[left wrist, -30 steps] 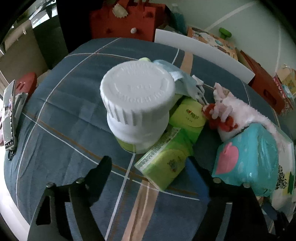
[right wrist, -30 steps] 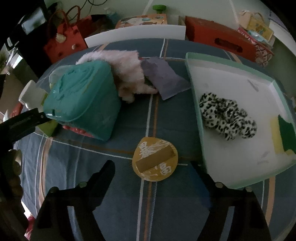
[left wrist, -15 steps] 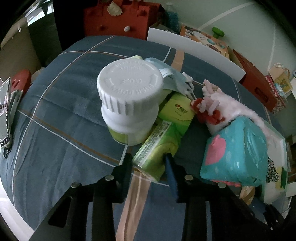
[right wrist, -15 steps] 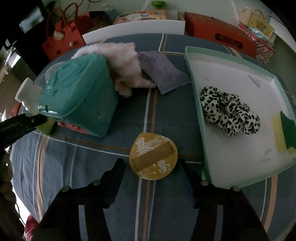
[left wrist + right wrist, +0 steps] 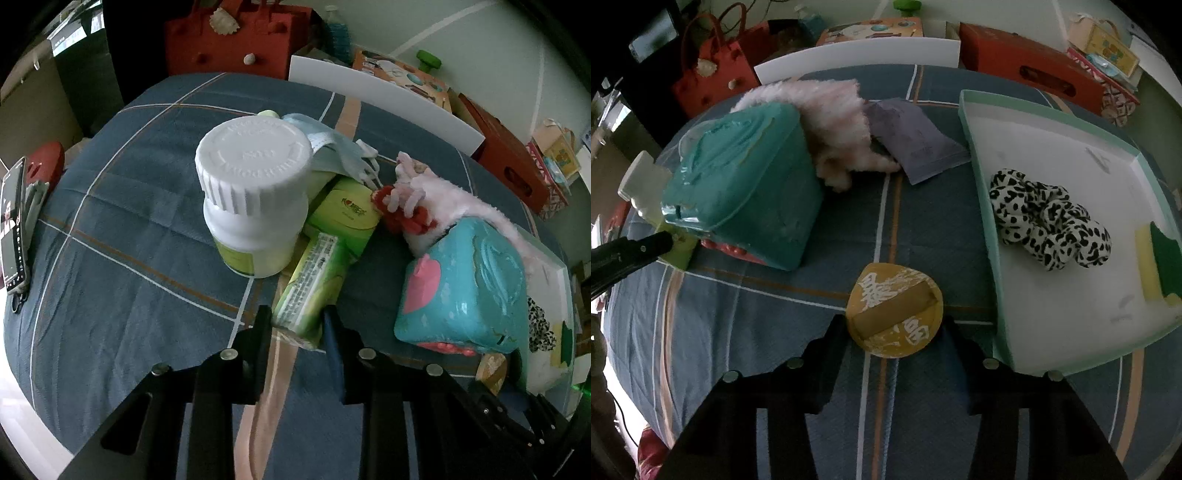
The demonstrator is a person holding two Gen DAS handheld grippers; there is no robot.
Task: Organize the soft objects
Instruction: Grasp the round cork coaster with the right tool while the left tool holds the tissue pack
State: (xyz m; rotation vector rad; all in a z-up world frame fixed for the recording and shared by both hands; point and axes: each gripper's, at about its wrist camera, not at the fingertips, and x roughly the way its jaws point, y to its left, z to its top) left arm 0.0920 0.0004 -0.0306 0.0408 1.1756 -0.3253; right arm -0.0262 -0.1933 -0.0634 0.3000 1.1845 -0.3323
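Left gripper (image 5: 297, 325): we see jaws just closing, pads now pressing near end of green tissue pack (image 5: 314, 284) lying beside white jar (image 5: 255, 195). Right gripper (image 5: 894, 328): jaws narrowing around yellow round pad (image 5: 895, 310) on tablecloth (image 5: 775, 332), contact unclear to us; tray (image 5: 979, 166) just beside.

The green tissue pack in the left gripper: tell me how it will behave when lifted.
The green tissue pack will probably squash a little: the left gripper has just been closing on its end, and the wrapper looks soft. It is likely light for its size. Held by one end, it may droop, and it could nudge the white bottle it lies against.
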